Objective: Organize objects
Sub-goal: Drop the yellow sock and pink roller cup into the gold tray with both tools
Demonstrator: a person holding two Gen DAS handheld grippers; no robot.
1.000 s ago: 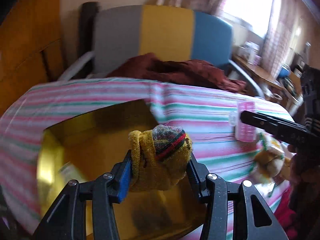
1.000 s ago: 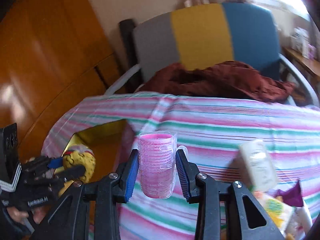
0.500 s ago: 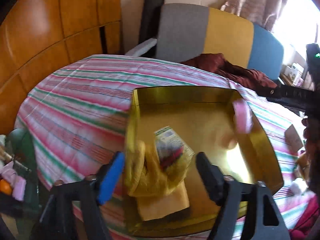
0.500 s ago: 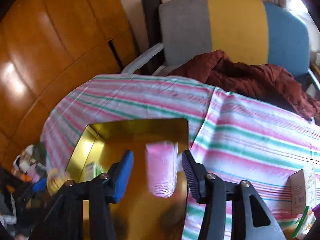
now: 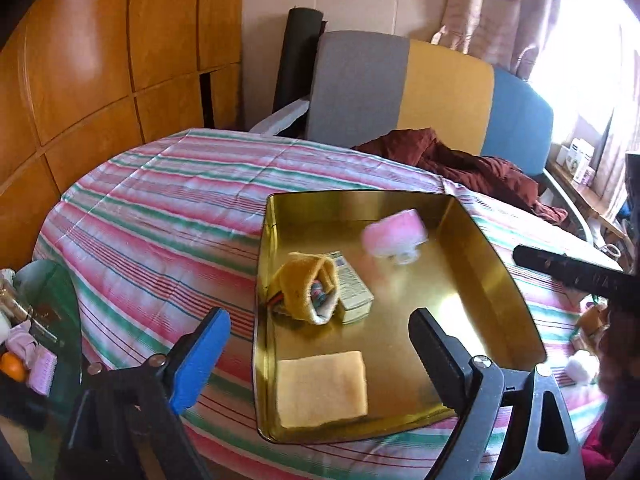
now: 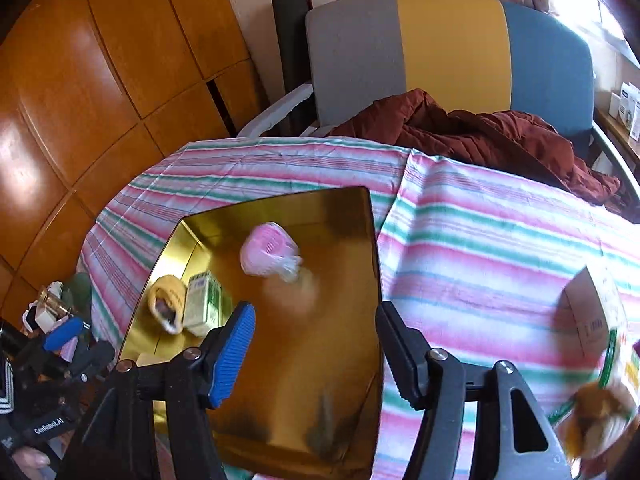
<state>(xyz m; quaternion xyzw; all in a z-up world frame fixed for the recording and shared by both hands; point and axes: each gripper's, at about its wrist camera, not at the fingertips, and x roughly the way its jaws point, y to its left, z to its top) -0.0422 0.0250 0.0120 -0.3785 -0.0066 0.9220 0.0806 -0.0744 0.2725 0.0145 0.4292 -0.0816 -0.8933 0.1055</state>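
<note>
A gold metal tray (image 5: 492,256) (image 6: 372,248) lies on the striped tablecloth. In it rest a rolled yellow sock (image 5: 308,288) (image 6: 168,300), a small green-printed box (image 5: 354,288) (image 6: 206,300) beside it, a folded yellow cloth (image 5: 322,388) and a pink cup (image 5: 394,234) (image 6: 268,256), which is blurred and tipped on its side. My left gripper (image 5: 316,348) hangs over the tray's near edge, its jaws opening with nothing between them. My right gripper (image 6: 314,344) is above the tray's right side, jaws opening too, and the cup lies clear of them.
A grey, yellow and blue chair (image 5: 432,92) with a dark red garment (image 5: 464,164) stands behind the table. A carton (image 6: 596,312) and a plush toy (image 6: 596,412) lie on the cloth at right. Clutter (image 5: 24,352) sits low at left, beside wooden wall panels (image 5: 80,68).
Both grippers moved left over the tray and spread their jaws. The sock dropped from the left one and the pink cup from the right one; both now lie in the tray.
</note>
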